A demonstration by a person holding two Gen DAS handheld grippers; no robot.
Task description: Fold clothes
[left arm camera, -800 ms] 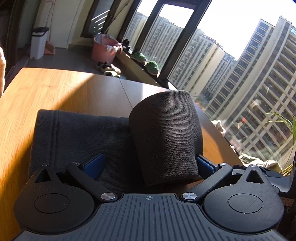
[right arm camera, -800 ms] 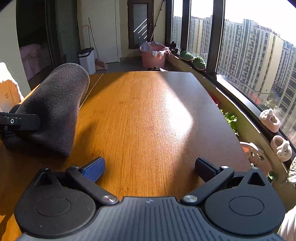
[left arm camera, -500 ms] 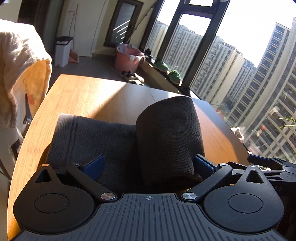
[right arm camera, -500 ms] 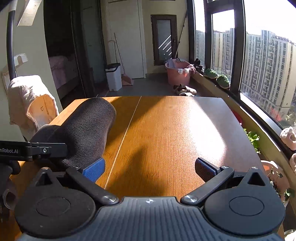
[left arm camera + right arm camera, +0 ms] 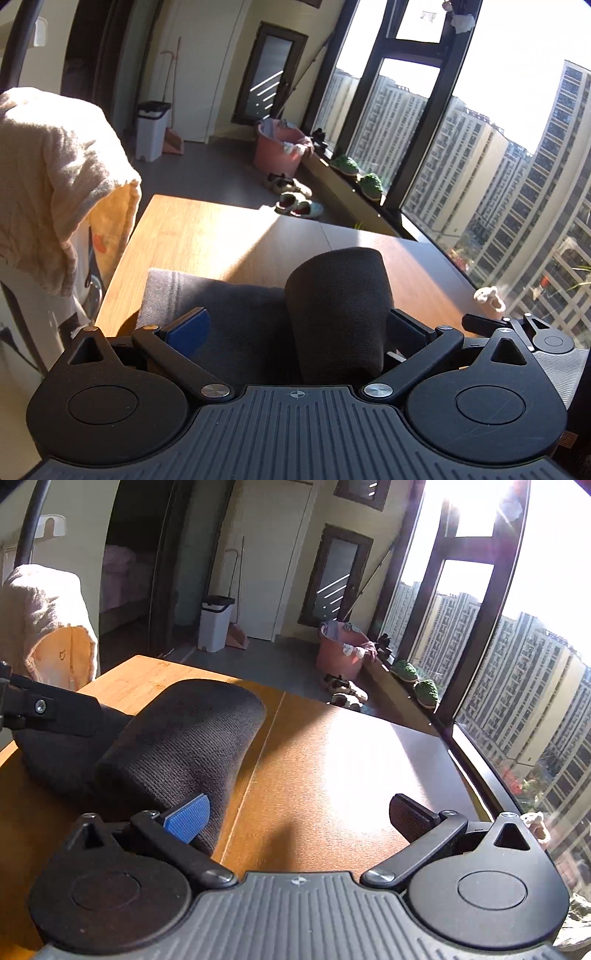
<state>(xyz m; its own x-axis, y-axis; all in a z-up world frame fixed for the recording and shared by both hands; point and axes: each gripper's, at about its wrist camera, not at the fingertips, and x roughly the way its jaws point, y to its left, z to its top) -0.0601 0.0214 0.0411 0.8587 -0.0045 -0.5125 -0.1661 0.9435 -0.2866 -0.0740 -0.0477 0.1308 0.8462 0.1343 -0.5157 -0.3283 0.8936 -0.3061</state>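
A dark grey knit garment [image 5: 229, 314] lies folded on the wooden table [image 5: 207, 236]. A thick fold of it [image 5: 338, 306] bulges up between the fingers of my left gripper [image 5: 295, 328], whose jaws stand wide apart. In the right wrist view the same bulge [image 5: 184, 746] lies at the left, with the left gripper's arm [image 5: 48, 709] across it. My right gripper [image 5: 295, 816] is open and empty over bare table, its blue left pad [image 5: 186, 818] right beside the garment's near edge.
A chair draped with a cream towel [image 5: 55, 184] stands at the table's left edge. Large windows [image 5: 498, 166] run along the right. A pink basket [image 5: 280, 151], slippers [image 5: 295, 205] and a white bin [image 5: 151, 129] sit on the floor beyond.
Both grippers have tilted up and drawn back toward the table's near left; the chair and room now show. The right gripper has come up beside the garment. The fold stays between the left fingers.
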